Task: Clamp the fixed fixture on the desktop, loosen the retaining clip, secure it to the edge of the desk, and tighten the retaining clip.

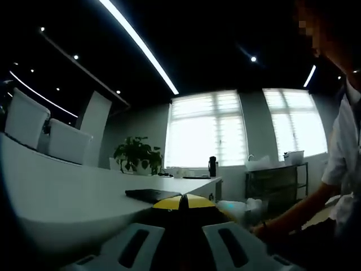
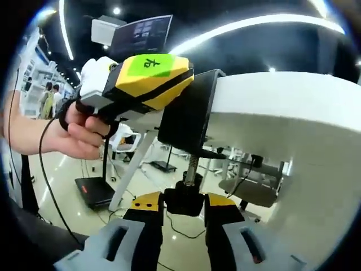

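- Gripping the black knob [image 2: 183, 202] at the foot of the threaded screw [image 2: 192, 167], the right gripper [image 2: 183, 212] has its yellow-and-black fingers [image 2: 148, 210] pinched against the knob from both sides, at 6 o'clock in the right gripper view.
- The screw rises from the knob into the black fixture [image 2: 189, 110], a clamp bracket that sits over the edge of the white worktop [image 2: 282, 104], at 12 o'clock from the knob.
- The left gripper [image 2: 144, 79], with a yellow body and a green label, comes into the right gripper view at 10 o'clock, held in a person's hand [image 2: 79, 127]; its front end meets the fixture's side, but whether its fingers are spread or pressed together cannot be told there.
- In the left gripper view, the left gripper's own pale fingers [image 1: 132, 245] rise at 6 o'clock with a yellow, black-striped part [image 1: 183, 202] between their tips; what they pinch cannot be told.
- The worktop [image 1: 67, 186] runs off toward 9 o'clock, with a flat dark object [image 1: 152, 195] lying on it near the centre.
- A potted plant [image 1: 137, 154] stands beyond, bright windows [image 1: 206, 130] behind it.
- A person's forearm [image 1: 299, 212] reaches in from 4 o'clock.
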`<state>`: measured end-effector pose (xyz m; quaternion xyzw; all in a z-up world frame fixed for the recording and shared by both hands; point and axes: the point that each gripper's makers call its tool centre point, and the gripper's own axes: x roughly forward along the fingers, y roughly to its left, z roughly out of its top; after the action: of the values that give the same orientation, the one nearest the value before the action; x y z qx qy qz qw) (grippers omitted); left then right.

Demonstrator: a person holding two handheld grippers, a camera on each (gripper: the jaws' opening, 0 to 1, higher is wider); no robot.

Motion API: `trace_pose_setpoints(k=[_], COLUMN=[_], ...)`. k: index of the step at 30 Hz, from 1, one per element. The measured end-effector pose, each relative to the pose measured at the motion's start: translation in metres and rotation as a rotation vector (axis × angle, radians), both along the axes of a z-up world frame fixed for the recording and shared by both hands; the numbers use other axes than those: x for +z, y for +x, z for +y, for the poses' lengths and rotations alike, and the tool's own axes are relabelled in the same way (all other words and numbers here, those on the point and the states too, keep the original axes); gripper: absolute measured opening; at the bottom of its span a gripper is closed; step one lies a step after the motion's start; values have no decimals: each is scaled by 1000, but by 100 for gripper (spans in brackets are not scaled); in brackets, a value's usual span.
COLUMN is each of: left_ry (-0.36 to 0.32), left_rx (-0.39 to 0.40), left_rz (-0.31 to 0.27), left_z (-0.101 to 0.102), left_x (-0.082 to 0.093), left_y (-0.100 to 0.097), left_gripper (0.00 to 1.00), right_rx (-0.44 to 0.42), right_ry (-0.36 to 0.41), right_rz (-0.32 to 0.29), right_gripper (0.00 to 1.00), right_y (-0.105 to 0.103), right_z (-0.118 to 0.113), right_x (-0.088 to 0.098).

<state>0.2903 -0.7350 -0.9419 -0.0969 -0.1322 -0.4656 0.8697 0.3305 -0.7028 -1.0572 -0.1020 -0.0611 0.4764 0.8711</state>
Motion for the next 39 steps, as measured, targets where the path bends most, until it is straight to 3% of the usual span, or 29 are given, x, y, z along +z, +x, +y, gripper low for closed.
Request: trace_pose_setpoints(k=[3,4,5,9,13,18,21,22,23,30,31,33,34,35,37,39], left_ry=[11,13,13,8,11,2,4,4,5,-3,-4,-10,-1,14,15,3], left_rx=[5,6,7,7,12,2,0,1,2,-7,-7,-5,-6,-7,-3,-7], left_rz=[3,4,5,2,-2,7,5,4,4,8,8,-6,10,25,9,16], left_z=[0,0,0,0,0,1,1,0,0,1,1,2,2,0,-3,-1], left_x=[0,-1,-1,-1,-1,-2,-2,-2,-3,-3,-3,-1,-4,-8,-8,-7], left_y=[0,0,0,-1,-1,0,0,0,0,0,0,0,0,2,-2,1], left_gripper=[2,2,2,2,2,2,2,2,2,2,2,2,2,2,2,2], right_rx=[-31,-56,-103,-328,-408,-401,-392,-343,-371,-277,-236,-183,-121,-85,-70,-78], right_ry=[59,77,92,186,234,226,185,162,173,94,71,-63,-86,-86,-15,-48], right_rz=[17,29,53,103,76,77,46,41,39,3,-4,-84,-90,-68,2,2], right_gripper=[44,50,51,50,50,45,33,27,27,26,21,2,1,1,1,1], right_y=[-15,-16,-4,11,26,36,34,29,29,26,24,33,32,30,33,35], right_z=[1,-1,-6,-25,-34,-24,-18,-8,-9,-7,-3,-9,-6,-4,-7,-10], right_x=[-8,-10,-15,-18,-5,4,4,4,6,4,3,-1,-2,-4,1,-2])
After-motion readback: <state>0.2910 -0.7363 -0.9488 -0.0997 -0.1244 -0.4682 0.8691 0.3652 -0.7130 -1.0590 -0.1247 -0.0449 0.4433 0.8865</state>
